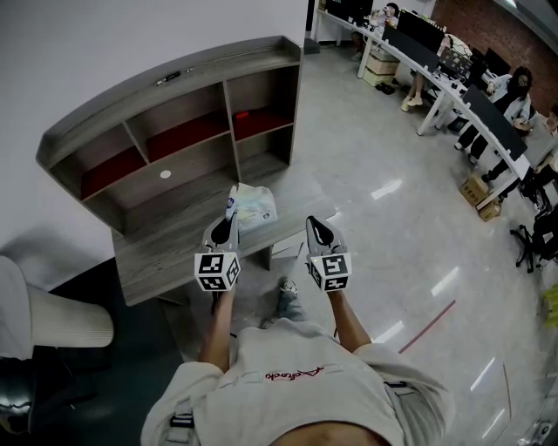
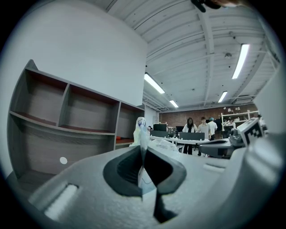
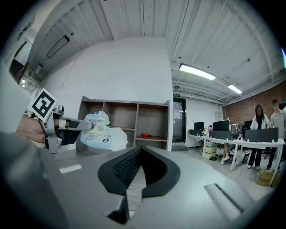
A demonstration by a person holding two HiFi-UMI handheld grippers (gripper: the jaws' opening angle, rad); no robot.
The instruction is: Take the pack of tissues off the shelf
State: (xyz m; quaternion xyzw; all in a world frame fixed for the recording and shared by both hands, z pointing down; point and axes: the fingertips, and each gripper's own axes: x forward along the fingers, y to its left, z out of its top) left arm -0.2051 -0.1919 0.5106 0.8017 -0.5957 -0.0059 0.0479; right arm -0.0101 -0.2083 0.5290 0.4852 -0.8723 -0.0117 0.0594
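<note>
The left gripper (image 1: 227, 213) is clamped on the edge of the tissue pack (image 1: 255, 207), in front of the shelf (image 1: 187, 161). The right gripper (image 1: 316, 226) has its jaws together, empty.

Plain white wall (image 1: 131, 43) at left. Glossy pale grey floor (image 1: 392, 235), lamp glare, thin red floor line (image 1: 429, 325). Long white desks (image 3: 237, 142) with dark monitors (image 3: 220, 125) before red brick wall (image 1: 488, 22). White ribbed ceiling (image 2: 178, 31), fluorescent tube lights (image 2: 241, 60).
</note>
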